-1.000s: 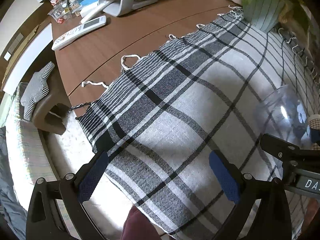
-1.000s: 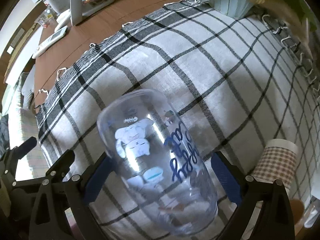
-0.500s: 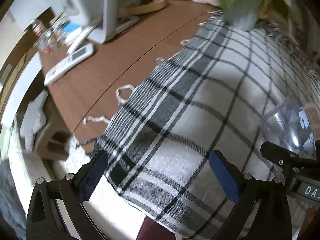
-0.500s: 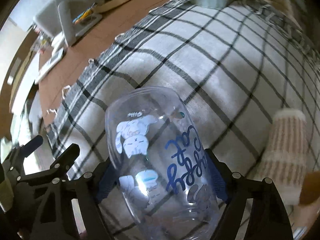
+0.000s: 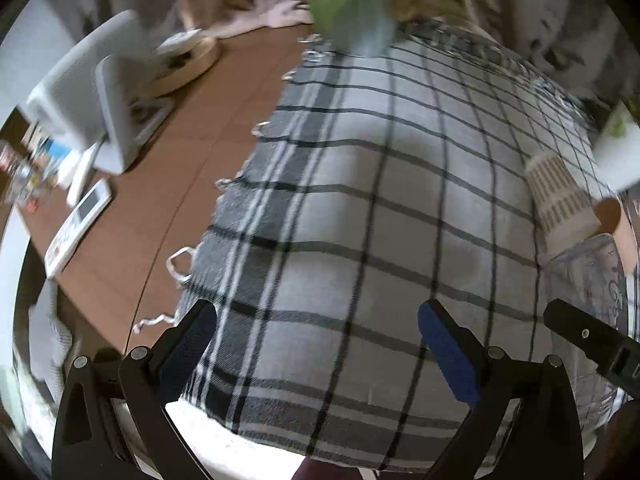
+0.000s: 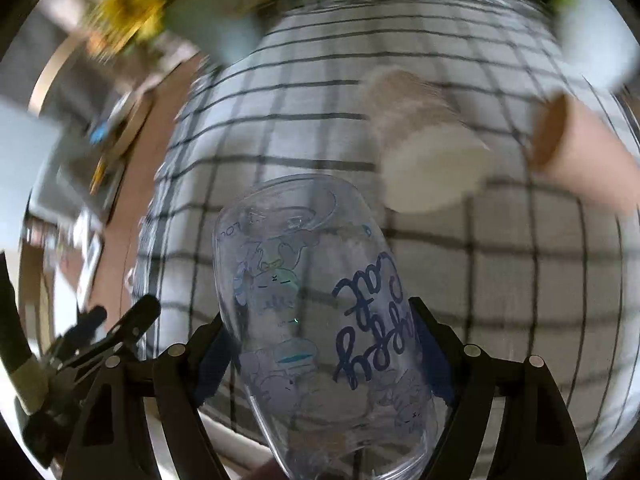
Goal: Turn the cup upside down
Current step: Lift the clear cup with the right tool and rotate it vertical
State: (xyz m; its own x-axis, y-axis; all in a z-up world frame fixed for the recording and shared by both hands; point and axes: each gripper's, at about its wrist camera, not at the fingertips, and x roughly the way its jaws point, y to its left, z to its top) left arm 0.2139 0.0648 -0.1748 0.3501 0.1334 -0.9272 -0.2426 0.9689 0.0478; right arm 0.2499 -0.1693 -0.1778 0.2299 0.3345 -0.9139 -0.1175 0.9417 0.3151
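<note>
Jaws of the right gripper are clamped on a clear printed cup, frame centre; the left gripper is held open over the plaid cloth.

my right gripper has closed its pads against the clear cup, which sat loose between wide jaws a second ago, and has tipped up with it, so the checked paper cup now shows ahead. my left gripper has swung toward the sunflower vase.
</note>
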